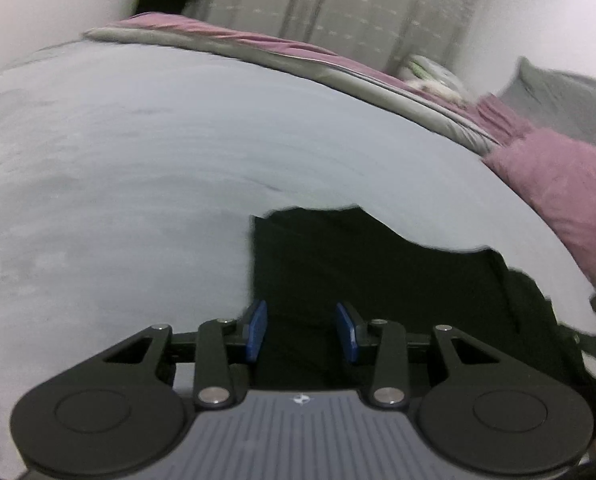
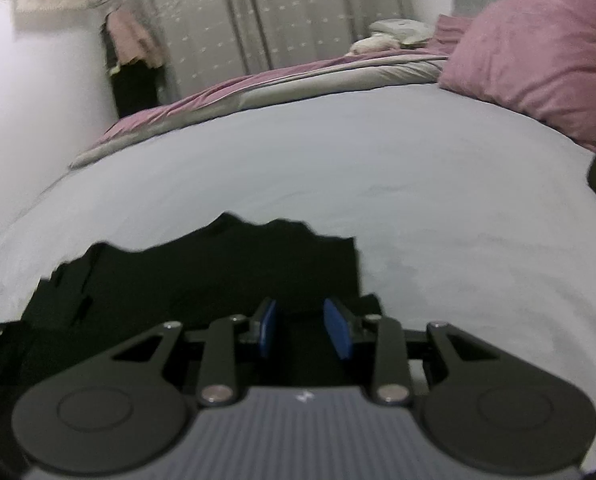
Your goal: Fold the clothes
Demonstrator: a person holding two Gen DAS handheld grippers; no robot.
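A black garment (image 1: 338,264) lies spread flat on the grey bed sheet (image 1: 138,160), its far edge uneven. My left gripper (image 1: 301,308) hovers over the garment's left side, just inside its straight left edge. Its blue pads (image 1: 258,328) stand apart and nothing is pinched between them. In the right wrist view the same black garment (image 2: 218,272) fills the lower left. My right gripper (image 2: 300,304) is over its right side, close to the right edge. Its blue pads (image 2: 338,332) are also apart, with only dark cloth showing below the gap.
A pink pillow (image 1: 558,184) (image 2: 530,48) lies at the right of the bed. A folded pink and grey quilt (image 1: 298,60) (image 2: 258,88) runs along the far side. Grey curtains (image 2: 278,12) hang behind. The grey bed sheet (image 2: 418,200) stretches beyond the garment.
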